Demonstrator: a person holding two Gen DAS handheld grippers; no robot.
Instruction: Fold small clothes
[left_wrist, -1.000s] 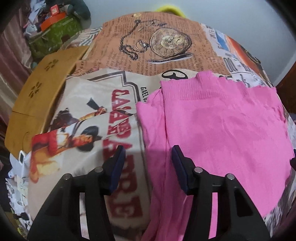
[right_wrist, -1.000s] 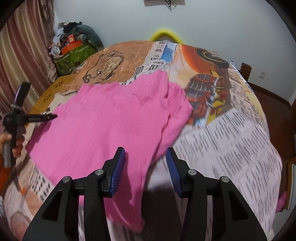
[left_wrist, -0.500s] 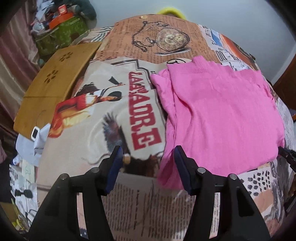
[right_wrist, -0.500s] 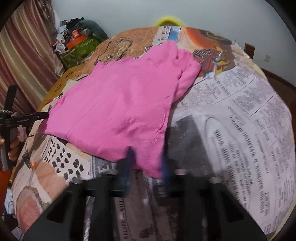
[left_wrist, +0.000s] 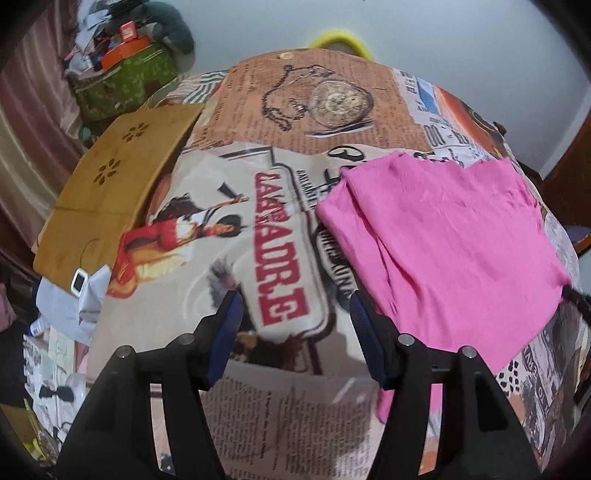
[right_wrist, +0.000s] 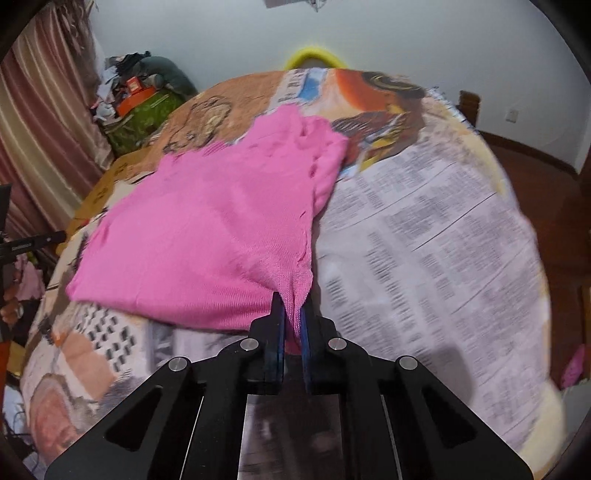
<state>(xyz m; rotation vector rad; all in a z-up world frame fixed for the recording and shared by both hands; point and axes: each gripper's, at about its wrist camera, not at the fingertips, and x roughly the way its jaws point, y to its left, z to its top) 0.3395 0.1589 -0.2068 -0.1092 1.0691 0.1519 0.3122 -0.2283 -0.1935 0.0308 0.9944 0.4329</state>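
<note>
A pink knit garment (left_wrist: 443, 236) lies spread on the newspaper-print bedcover (left_wrist: 288, 251); it also shows in the right wrist view (right_wrist: 221, 229). My left gripper (left_wrist: 295, 321) is open and empty above the cover, with the garment's left edge just beside its right finger. My right gripper (right_wrist: 291, 317) is shut on the garment's near corner, which bunches up between the blue pads. The left gripper's tool shows at the far left of the right wrist view (right_wrist: 26, 245).
A wooden board (left_wrist: 114, 206) lies at the bed's left edge. A green box with clutter (left_wrist: 122, 81) stands by the curtain. A yellow rim (right_wrist: 314, 59) shows beyond the bed's far end. Wooden floor lies at the right (right_wrist: 546, 177).
My right gripper has drawn back to the garment's near corner and closed on it. My left gripper has pulled back and left, off the pink cloth, still open.
</note>
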